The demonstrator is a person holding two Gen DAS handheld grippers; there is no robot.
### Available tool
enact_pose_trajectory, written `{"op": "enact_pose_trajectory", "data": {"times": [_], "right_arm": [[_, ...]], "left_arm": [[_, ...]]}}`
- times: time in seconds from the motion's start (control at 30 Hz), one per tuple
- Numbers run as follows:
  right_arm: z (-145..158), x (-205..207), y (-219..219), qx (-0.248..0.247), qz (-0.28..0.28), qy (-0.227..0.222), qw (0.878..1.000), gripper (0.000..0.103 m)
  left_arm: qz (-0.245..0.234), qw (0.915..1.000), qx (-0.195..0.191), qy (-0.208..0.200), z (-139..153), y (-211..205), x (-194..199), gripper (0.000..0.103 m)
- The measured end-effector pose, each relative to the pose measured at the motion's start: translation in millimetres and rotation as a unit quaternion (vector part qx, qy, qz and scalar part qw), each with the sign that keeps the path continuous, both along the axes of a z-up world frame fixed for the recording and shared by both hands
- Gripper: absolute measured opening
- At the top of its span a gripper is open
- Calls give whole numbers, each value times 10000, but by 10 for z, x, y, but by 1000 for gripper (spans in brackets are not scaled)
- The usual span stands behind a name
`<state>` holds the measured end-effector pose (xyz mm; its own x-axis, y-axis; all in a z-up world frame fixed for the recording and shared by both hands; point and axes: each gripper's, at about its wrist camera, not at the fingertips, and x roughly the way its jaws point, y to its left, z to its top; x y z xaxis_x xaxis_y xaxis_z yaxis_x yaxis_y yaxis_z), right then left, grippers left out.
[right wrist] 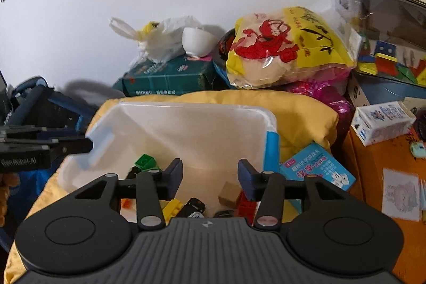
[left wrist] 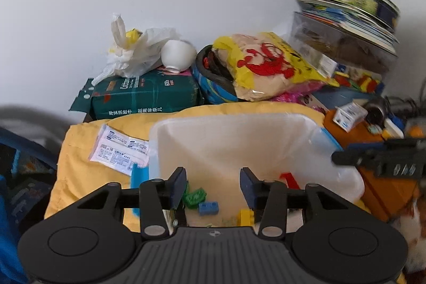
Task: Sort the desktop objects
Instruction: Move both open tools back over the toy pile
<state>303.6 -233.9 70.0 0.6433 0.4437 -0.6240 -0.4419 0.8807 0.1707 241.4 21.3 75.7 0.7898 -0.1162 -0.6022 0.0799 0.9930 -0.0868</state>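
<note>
Both my left gripper (left wrist: 213, 184) and right gripper (right wrist: 210, 177) hang released and empty over the clear bin (right wrist: 186, 121). Several toy bricks (left wrist: 208, 208) already lie inside it; the card box (right wrist: 318, 168) beside the bin and small carton (right wrist: 383, 121) farther right remain unsorted.

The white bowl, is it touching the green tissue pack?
Touching: in the right wrist view, the white bowl rests tilted on the green tissue pack.

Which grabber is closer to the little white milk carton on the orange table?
Right. The right gripper hovers over the clear bin, with the milk carton just off to its right. The left gripper is over the bin's far side from the carton.
</note>
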Motion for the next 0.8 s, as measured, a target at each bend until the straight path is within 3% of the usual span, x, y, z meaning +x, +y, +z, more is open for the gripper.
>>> {"op": "enact_pose_trajectory", "data": {"times": [0.2,0.33,0.5,0.8], "right_arm": [[-103,-746,-190,-28,305,-384,9988,60],[-526,-1303,-105,-515,904,-250,9943,60],[-1063,-1740,93,-1021,1379,116,9851,60],[-1310,-1836,328,-1212,1465,237,9815,59]], "left_arm": [[-162,9998,-27,79,-297,-116,-751,49],[-110,9971,-251,713,-765,-215,-1103,49],[14,9921,-376,1196,-1161,-314,-1154,49],[144,9864,-737,1461,-1388,-394,-973,53]]}}
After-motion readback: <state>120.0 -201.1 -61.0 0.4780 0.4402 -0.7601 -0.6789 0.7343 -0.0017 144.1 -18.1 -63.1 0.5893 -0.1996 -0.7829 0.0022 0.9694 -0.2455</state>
